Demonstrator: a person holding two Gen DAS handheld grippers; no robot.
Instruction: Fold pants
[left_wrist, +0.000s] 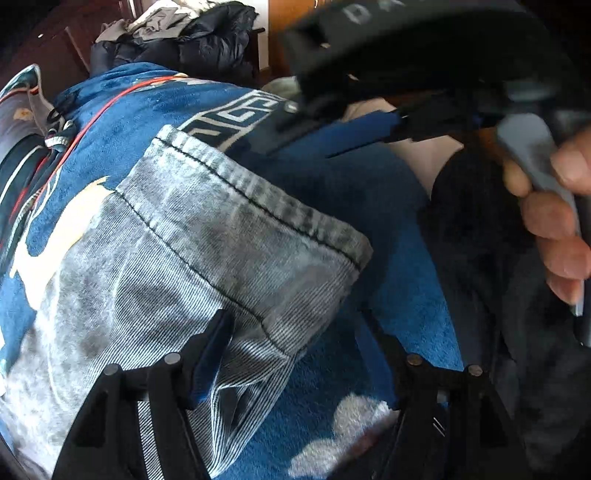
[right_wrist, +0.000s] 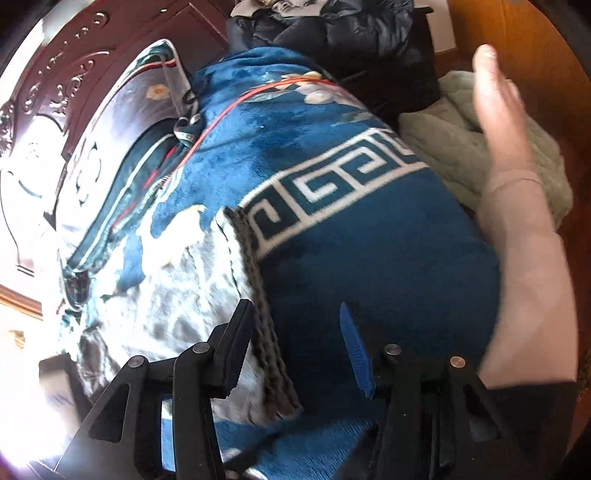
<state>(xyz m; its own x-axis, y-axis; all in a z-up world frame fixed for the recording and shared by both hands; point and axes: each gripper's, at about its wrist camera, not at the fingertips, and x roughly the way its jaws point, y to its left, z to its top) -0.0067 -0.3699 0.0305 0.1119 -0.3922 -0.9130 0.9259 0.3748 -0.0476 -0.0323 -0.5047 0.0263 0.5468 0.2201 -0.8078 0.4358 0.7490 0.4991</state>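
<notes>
Grey washed jeans (left_wrist: 203, 240) lie flat on a blue patterned blanket (left_wrist: 388, 184), hem end toward the camera. My left gripper (left_wrist: 295, 314) hovers open above the hem corner; its left finger is over the denim and its right finger over bare blanket. In the right wrist view the jeans (right_wrist: 166, 295) show their dark stitched hem edge (right_wrist: 266, 332) lying between the fingers of my right gripper (right_wrist: 295, 306). That gripper is open, and its blue ribbed pad (right_wrist: 354, 354) stands clear of the cloth. The right gripper's black body (left_wrist: 406, 55) looms blurred at the upper right of the left wrist view.
A heap of dark jackets (right_wrist: 332, 29) sits at the far end of the bed. A pale green quilted cloth (right_wrist: 461, 140) lies to the right. A carved wooden headboard (right_wrist: 74, 74) stands at left. A red cord (right_wrist: 229, 107) crosses the blanket (right_wrist: 369, 258). An arm in a pale sleeve (right_wrist: 524, 240) reaches along the right.
</notes>
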